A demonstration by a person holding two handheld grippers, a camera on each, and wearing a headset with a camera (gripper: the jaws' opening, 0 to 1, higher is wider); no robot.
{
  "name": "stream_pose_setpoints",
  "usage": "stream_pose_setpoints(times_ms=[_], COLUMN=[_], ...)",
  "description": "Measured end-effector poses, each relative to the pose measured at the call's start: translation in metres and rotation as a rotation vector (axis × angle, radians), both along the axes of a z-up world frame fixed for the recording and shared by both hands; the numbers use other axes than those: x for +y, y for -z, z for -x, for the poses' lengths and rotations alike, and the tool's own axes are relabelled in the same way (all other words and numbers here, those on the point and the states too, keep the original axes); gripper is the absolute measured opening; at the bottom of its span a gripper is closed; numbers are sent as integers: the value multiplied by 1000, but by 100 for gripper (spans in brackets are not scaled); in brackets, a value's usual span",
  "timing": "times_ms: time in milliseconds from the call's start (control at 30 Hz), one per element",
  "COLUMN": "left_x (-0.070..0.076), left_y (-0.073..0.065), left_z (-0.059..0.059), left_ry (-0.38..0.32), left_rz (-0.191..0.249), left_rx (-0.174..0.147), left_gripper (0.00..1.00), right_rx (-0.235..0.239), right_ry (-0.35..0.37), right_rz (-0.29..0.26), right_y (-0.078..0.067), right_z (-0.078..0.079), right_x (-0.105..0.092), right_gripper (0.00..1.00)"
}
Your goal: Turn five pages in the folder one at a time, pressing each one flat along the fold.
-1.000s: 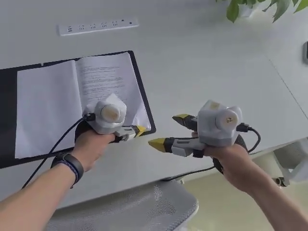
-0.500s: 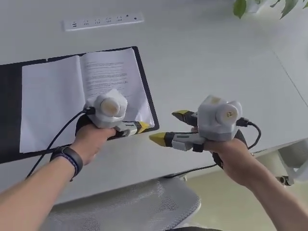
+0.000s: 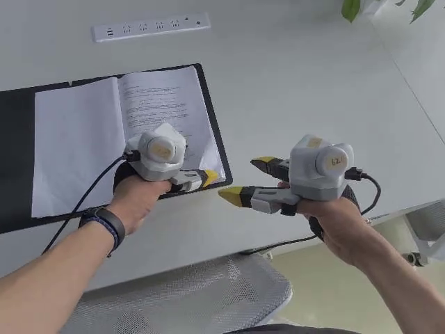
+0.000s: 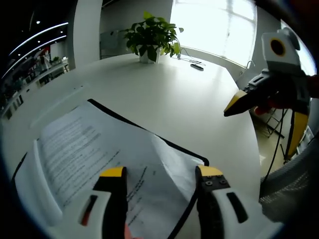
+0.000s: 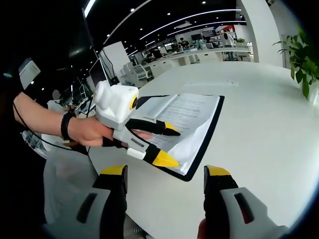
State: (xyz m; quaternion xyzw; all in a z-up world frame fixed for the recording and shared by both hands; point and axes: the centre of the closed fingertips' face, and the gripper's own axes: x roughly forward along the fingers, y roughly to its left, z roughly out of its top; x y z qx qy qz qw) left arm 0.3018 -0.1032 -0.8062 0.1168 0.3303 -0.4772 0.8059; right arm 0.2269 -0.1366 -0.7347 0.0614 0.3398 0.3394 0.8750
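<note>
The black folder (image 3: 14, 153) lies open on the white table, a blank page (image 3: 73, 149) on its left and a printed page (image 3: 163, 111) on its right. My left gripper (image 3: 206, 179) hovers open over the printed page's near right corner (image 4: 172, 159), which lies between the jaws (image 4: 160, 172) and looks slightly raised. My right gripper (image 3: 247, 179) is open and holds nothing, off the folder to the right and just clear of its corner. In the right gripper view my right gripper (image 5: 165, 171) faces the left gripper (image 5: 169, 145) and the folder (image 5: 202, 147).
A white power strip (image 3: 149, 26) lies beyond the folder. A potted plant (image 4: 149, 37) stands at the table's far end. A grey mesh chair (image 3: 195, 299) sits below the near table edge. Bare table (image 3: 313, 90) stretches right of the folder.
The head view has shifted a little. Both grippers stay open and keep nearly the same places beside the folder's near right corner.
</note>
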Motion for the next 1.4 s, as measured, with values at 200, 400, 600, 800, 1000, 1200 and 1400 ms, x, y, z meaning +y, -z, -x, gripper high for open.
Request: stream_pose_setpoints(times_ms=[200, 400, 600, 800, 1000, 1200, 1400], left_x=[3, 2, 2, 2, 2, 2, 2], left_y=[0, -5, -9, -10, -10, -9, -6], left_z=[-3, 2, 4, 4, 3, 2, 0], left_ry=[-4, -1, -1, -5, -13, -16, -15], left_rz=[-18, -20, -18, -17, -12, -12, -10], left_rx=[-23, -25, -21, -19, -13, -12, -8], left_gripper=[50, 50, 50, 50, 51, 51, 51], right_rx=[5, 1, 33, 98, 139, 199, 206], right_ry=[16, 32, 60, 78, 86, 119, 157], right_rz=[-22, -70, -145, -196, -227, -275, -298], right_y=[1, 0, 8, 24, 35, 45, 46], right_z=[-4, -29, -62, -82, -93, -98, -103], right_x=[-1, 4, 17, 28, 37, 38, 32], right_gripper=[59, 56, 51, 45, 39, 34, 25])
